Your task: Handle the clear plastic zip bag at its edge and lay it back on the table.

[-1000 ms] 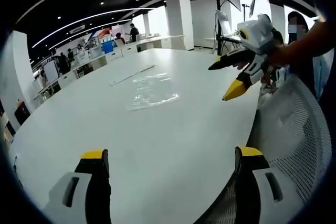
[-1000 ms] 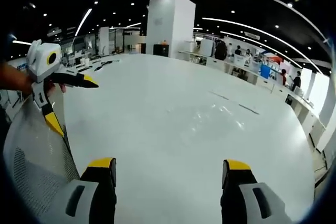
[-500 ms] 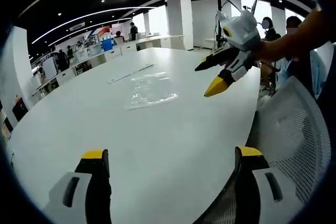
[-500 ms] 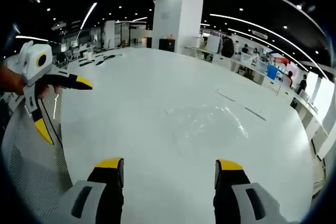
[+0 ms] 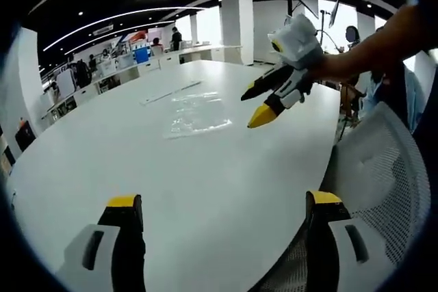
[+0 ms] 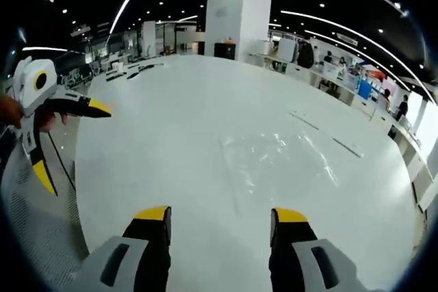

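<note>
Bright, even indoor light from ceiling strip lights and spotlights; soft glare on white tabletop; faint shadows; strong fisheye bending at edges; distance soft.

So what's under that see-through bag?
Just the white table. The clear plastic zip bag lies flat on it, and the tabletop shows right through the plastic. Nothing seems hidden beneath, though glare blurs parts of the bag.

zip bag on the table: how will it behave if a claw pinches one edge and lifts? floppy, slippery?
Probably floppy: the clear zip bag lies flat and wrinkled on the white table, so it should drape from a pinched edge. Likely light, since it looks empty. It may slide rather than lift, as film and tabletop both look glossy. The right claw is open, short of it.
</note>
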